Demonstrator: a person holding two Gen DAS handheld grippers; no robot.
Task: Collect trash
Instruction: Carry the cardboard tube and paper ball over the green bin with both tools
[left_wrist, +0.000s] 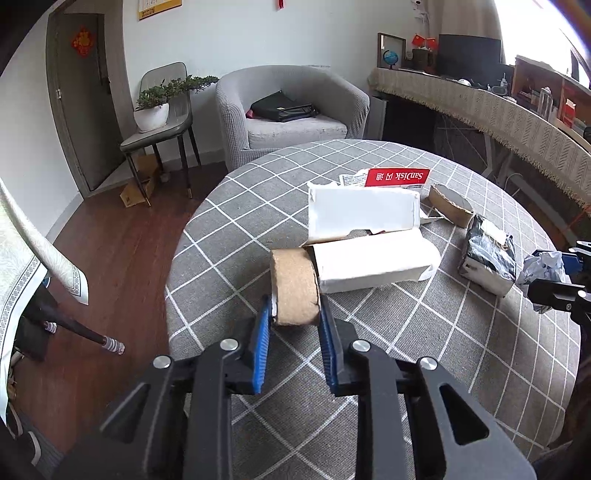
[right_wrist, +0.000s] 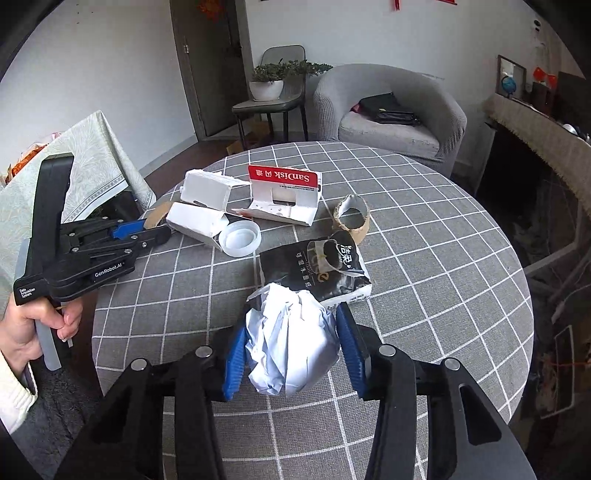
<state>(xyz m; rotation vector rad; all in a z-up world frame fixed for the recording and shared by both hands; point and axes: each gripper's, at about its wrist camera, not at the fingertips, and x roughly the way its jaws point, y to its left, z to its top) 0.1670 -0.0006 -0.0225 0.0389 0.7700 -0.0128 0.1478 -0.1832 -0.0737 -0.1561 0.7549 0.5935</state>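
Listing what we see on the round table (right_wrist: 424, 229) under its grey checked cloth.

Item one: our left gripper (left_wrist: 295, 314), blue pads pressed on either side of a brown cardboard tape core (left_wrist: 295, 286). The core stands on edge near the table's rim, its far side touching the open end of a white carton (left_wrist: 373, 264).

Item two: our right gripper (right_wrist: 291, 347), jaws narrowed onto a crumpled ball of white paper (right_wrist: 291, 343); both blue pads meet the paper's sides. The ball sits at the near part of the table, just in front of a black printed packet (right_wrist: 317, 273).

Item three: a second white carton (right_wrist: 207, 188), lying behind the first, lid end open.

Item four: a red and white SanDisk card package (right_wrist: 286, 194), propped open behind the cartons toward the table's middle.

Item five: a second cardboard tape ring (right_wrist: 351, 218), to the right of the SanDisk package and just behind the black packet.

Item six: a translucent white plastic lid (right_wrist: 240, 238), rim up, touching the nearer white carton.

Item seven: a person's hand (right_wrist: 33, 328) in a pale sleeve, wrapped round the left gripper's handle at the table's left edge.

Beyond the table: a grey armchair (right_wrist: 391, 107) with a black bag (right_wrist: 388, 109) on its seat, and a potted plant (right_wrist: 267, 83) on a side chair.
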